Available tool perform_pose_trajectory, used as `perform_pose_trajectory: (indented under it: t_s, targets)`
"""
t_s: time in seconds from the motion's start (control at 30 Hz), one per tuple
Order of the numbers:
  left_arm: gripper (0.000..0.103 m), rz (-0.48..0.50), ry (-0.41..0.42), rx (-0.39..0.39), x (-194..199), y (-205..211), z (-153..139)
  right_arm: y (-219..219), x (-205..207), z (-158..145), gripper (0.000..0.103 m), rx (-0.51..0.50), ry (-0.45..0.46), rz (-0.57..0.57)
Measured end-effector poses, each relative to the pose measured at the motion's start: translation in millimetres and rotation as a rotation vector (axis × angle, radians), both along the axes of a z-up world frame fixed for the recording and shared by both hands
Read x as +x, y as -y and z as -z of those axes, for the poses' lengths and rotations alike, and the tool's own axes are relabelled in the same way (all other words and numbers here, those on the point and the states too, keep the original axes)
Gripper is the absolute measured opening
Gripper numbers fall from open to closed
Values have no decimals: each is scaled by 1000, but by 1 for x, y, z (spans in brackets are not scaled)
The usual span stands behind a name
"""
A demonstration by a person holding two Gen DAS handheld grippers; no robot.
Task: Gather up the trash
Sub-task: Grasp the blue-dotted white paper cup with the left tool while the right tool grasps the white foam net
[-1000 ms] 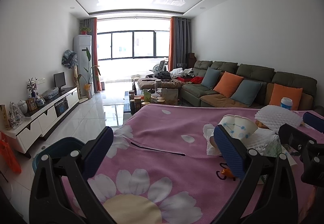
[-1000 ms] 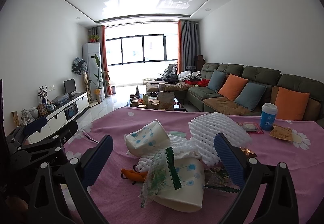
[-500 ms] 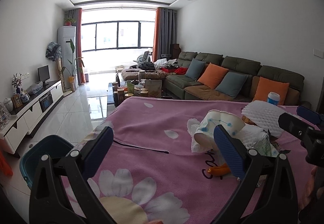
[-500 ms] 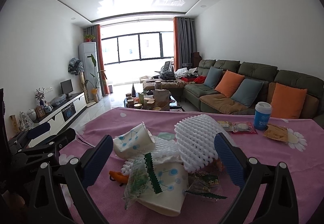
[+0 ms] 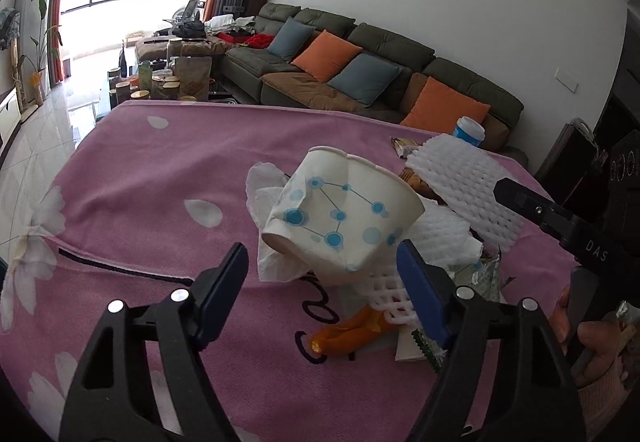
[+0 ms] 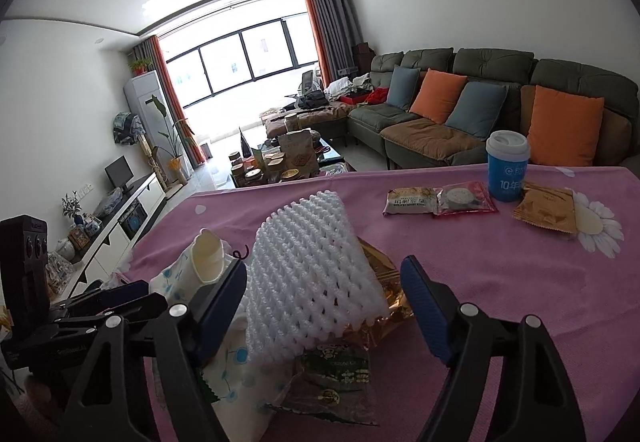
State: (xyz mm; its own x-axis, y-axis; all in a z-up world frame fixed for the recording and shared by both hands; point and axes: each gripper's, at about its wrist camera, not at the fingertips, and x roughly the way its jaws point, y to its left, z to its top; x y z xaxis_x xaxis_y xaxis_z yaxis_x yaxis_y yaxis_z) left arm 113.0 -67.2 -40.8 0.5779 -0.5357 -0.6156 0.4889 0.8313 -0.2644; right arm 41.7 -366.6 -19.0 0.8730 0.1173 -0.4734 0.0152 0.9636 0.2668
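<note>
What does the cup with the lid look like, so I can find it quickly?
Look at the pink flowered tablecloth, on the side nearest the green sofa. Past the heap of trash, a row of flat snack packets lies near that edge. The blue cup stands upright beside them; it alone has a white lid and white writing, while the paper cups in the heap are crumpled and tipped over.

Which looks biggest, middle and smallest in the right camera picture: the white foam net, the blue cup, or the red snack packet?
1. White foam net, though it is nearest.
2. Blue cup and red snack packet look too alike to rank.
</note>
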Motion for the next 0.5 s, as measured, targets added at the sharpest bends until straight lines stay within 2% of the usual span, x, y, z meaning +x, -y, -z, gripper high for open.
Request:
perform_pose_trajectory:
  t_s: [0.1, 0.17, 0.23, 0.3, 0.4, 0.5]
  targets:
    - [58, 26, -72, -28, 11, 4, 12, 1, 4, 7, 54, 31, -33, -17]
    - [44, 33, -95, -51, 15, 3, 18, 1, 2, 8, 48, 38, -34, -27]
    - [37, 36, -114, -71, 19, 0, 22, 1, 2, 9, 43, 44, -32, -35]
    - [23, 32, -109, -73, 20, -1, 25, 1, 2, 9, 33, 43, -31, -43]
    - [19, 24, -83, -65, 18, -3, 25, -1, -1, 6, 23, 35, -17, -58]
    - [15, 18, -57, -54, 11, -8, 21, -2, -1, 0, 21, 5, 4, -66]
